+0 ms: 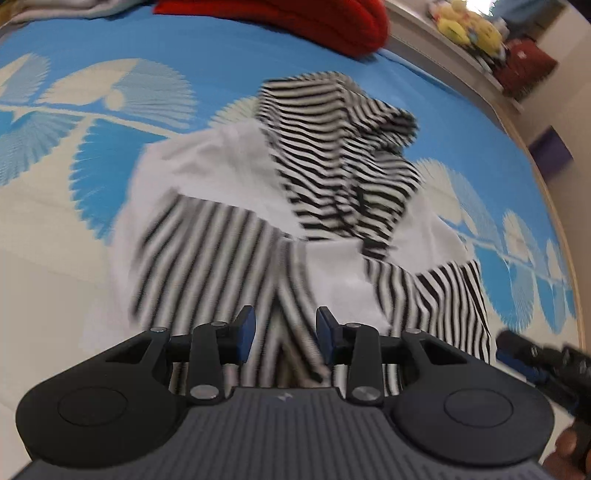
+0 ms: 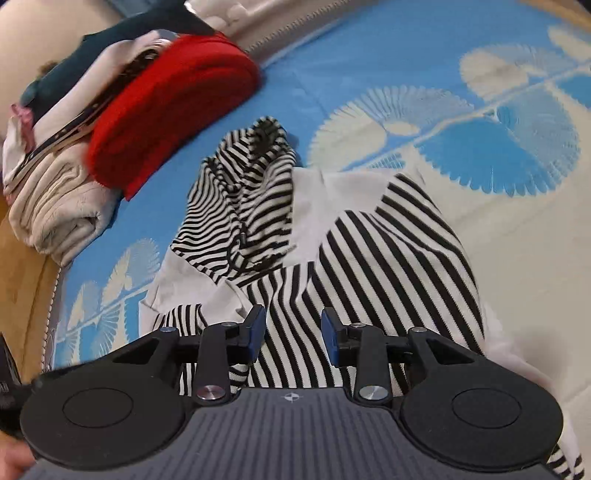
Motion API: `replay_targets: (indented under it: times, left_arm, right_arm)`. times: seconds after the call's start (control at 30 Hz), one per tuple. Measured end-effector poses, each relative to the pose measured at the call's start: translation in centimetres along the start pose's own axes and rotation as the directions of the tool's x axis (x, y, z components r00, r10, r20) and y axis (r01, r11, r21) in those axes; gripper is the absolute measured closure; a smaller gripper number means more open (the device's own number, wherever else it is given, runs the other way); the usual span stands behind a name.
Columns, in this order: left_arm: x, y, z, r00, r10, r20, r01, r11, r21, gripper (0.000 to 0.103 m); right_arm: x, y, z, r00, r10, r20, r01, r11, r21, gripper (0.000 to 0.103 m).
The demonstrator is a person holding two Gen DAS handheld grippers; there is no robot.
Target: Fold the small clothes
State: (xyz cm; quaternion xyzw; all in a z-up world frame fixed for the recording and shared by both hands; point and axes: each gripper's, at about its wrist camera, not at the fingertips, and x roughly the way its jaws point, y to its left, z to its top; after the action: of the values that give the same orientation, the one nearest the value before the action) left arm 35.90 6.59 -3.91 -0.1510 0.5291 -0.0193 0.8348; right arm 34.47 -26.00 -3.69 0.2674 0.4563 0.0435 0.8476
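Blue bedspread (image 1: 221,48) with white fan motifs; pale shelf (image 1: 417,27) beside bed; wall cream.

We see a bed (image 2: 332,74) covered by a blue sheet with pale fan-shaped prints. A black-and-white striped garment (image 2: 332,240) lies rumpled at its middle. At ten o'clock from it rest a folded red cloth (image 2: 166,110) and, touching that, a stack of folded clothes (image 2: 55,199).

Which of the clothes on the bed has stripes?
The black-and-white top lying right under the right claw. The red one and the cream one are plain and folded in the pile.
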Motion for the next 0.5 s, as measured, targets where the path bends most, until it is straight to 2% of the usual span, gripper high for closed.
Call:
replay_targets:
  times: [0.13,0.17,0.2,0.33,0.47,0.5]
  left_arm:
    - [1.7,-3.7,-0.7,1.0,-0.015,0.017,0.014,0.996,0.089,0.061]
    - [2.3,-4.6,-1.0,1.0,-0.012,0.02,0.009,0.993,0.116,0.051]
    - [2.8,-5.3,-1.1,1.0,-0.008,0.021,0.005,0.991,0.132,0.044]
    - [4.8,-7.3,-1.9,1.0,0.021,0.006,-0.022,0.981,0.193,0.041]
    - [6.5,-8.0,-2.7,0.995,0.095,0.005,-0.093,0.957,0.275,0.044]
    - [6.6,-7.9,-2.8,0.994,0.113,0.016,-0.112,0.951,0.288,0.061]
  right_arm:
    - [-0.5,-0.4,0.6,0.995,-0.088,0.056,0.091,0.994,-0.064,0.067]
    - [-0.4,-0.8,0.7,0.994,-0.101,0.048,0.103,0.994,-0.044,0.067]
    - [-0.3,-1.1,0.9,0.994,-0.1,0.034,0.1,0.995,-0.025,0.067]
    - [-0.2,-1.8,1.5,0.996,-0.09,0.006,0.09,0.996,-0.021,0.067]
    - [-0.3,-2.4,1.7,0.996,-0.09,-0.002,0.09,0.996,-0.02,0.067]
    - [-0.3,-2.6,1.7,0.996,-0.09,-0.009,0.09,0.996,-0.013,0.067]
